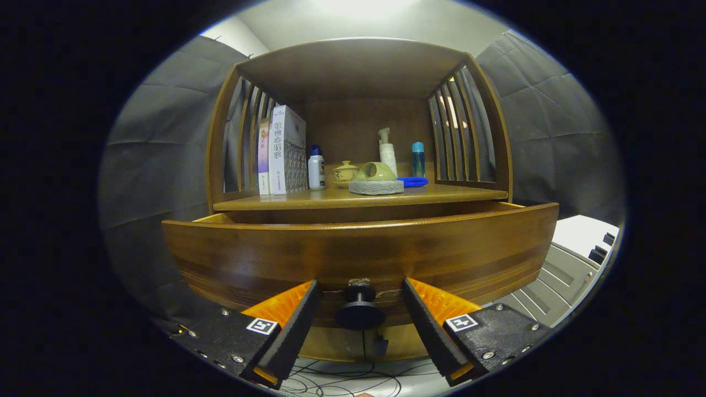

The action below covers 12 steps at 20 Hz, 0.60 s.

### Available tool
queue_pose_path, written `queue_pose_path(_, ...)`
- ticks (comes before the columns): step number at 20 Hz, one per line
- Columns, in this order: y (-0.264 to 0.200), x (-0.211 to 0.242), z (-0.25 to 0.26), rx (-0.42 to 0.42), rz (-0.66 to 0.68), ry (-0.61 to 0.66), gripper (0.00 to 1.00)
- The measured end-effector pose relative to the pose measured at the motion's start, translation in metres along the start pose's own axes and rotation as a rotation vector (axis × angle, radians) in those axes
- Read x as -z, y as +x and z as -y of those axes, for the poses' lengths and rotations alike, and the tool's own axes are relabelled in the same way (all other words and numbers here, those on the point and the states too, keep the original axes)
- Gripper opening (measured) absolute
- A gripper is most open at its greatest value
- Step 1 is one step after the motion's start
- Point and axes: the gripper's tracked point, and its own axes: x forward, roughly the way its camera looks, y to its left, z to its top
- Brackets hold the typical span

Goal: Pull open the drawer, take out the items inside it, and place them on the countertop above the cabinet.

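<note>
Wooden drawer [358,253] sits pulled out from under the countertop [361,197], its front panel right at the gripper [359,289]. Dark round knob [360,311] sits between the fingers, which are spread apart, neither touching it. On the countertop: books [282,151] at left edge, white bottle [316,168] beside them, green ceramic piece [375,179] at front centre, blue cloth [412,181] just right of it.

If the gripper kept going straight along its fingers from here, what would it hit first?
Most likely the drawer knob, which sits between the open fingers of the gripper with a gap on each side. Right behind it is the drawer front, already pulled partway out. Depth is hard to judge in this fisheye view.
</note>
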Motion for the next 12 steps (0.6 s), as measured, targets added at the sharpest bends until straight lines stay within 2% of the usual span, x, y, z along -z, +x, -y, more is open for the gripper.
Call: queue_pose_path(12,0.040,-0.008,0.000,0.008,-0.008,-0.005,0.95)
